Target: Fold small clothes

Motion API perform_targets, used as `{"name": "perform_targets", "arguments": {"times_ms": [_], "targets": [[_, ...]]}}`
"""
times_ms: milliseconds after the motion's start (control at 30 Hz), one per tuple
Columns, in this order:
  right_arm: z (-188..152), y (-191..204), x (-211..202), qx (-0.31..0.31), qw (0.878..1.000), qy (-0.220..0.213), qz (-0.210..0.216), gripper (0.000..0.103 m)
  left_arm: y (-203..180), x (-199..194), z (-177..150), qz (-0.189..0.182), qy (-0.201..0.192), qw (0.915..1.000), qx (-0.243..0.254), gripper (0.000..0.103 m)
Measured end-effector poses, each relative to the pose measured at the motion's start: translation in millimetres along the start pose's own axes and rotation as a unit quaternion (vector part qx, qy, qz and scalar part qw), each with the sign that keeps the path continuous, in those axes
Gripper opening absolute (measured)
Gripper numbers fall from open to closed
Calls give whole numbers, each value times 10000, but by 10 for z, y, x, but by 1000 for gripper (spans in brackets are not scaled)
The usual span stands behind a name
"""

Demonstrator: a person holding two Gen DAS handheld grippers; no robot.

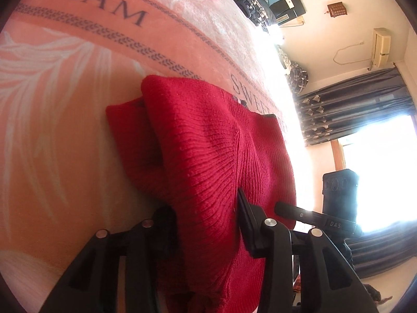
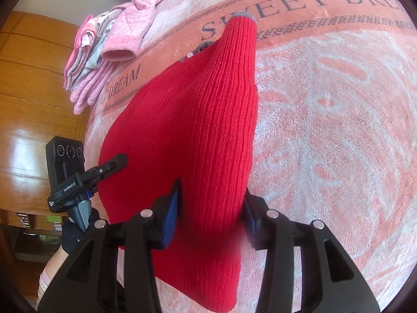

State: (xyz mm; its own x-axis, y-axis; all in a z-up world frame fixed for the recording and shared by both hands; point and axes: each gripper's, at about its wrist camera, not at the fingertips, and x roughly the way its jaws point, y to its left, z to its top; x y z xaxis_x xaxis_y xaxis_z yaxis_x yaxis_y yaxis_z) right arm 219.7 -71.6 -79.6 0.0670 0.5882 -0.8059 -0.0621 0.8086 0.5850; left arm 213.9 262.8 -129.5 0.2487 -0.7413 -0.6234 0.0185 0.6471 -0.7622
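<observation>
A red ribbed knit sweater (image 1: 198,140) lies partly lifted over a pink bedspread (image 1: 57,120) printed with "SWEET DREAM". My left gripper (image 1: 206,216) is shut on its bunched near edge, and the fabric fills the gap between the fingers. In the right wrist view the red sweater (image 2: 198,120) rises from the pink bedspread (image 2: 325,130), one sleeve with a grey cuff (image 2: 243,15) pointing away. My right gripper (image 2: 211,208), with blue pads (image 2: 173,211), is shut on the hem. The left gripper (image 2: 117,161) pinches the sweater's left edge.
A pile of folded pink and grey clothes (image 2: 99,52) sits at the bed's far left corner. Wooden flooring (image 2: 31,104) lies beyond the bed edge. A gloved hand (image 2: 71,232) holds the left gripper. Dark curtains (image 1: 359,109) frame a bright window.
</observation>
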Motion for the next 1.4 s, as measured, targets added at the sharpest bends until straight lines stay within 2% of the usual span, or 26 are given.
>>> {"name": "perform_targets", "arguments": {"times_ms": [167, 400, 567, 767, 833, 867, 900, 1033, 1200, 1400], "targets": [[-136, 40, -281, -12, 9999, -104, 67, 54, -124, -199, -111, 234, 128, 9996, -37, 50], [-556, 16, -432, 16, 9998, 117, 188, 55, -258, -541, -554, 413, 109, 9987, -294, 53], [-832, 13, -343, -8, 9992, 388, 92, 55, -253, -494, -934, 594, 380, 9968, -370, 53], [-1010, -41, -87, 116, 9979, 637, 46, 55, -128, -353, -1134, 887, 526, 9942, -320, 53], [-1056, -53, 7, 126, 9976, 687, 14, 51, -118, -349, -1166, 951, 522, 9939, -209, 53], [-1071, -49, 33, 110, 9978, 659, -2, 46, -140, -339, -1172, 1019, 527, 9933, -107, 53], [-1077, -38, 45, 85, 9980, 631, 1, 35, -143, -342, -1194, 1094, 529, 9926, 3, 53], [-1094, 36, -3, -87, 9982, 588, -107, 19, -216, -372, -1225, 1391, 501, 9886, 292, 50], [-1102, 75, -167, -216, 9983, 514, -175, 16, -255, -408, -1257, 1479, 465, 9873, 349, 49], [-1149, -48, 19, -23, 9969, 676, -395, 15, -307, -341, -1326, 1730, 360, 9823, 622, 50]]}}
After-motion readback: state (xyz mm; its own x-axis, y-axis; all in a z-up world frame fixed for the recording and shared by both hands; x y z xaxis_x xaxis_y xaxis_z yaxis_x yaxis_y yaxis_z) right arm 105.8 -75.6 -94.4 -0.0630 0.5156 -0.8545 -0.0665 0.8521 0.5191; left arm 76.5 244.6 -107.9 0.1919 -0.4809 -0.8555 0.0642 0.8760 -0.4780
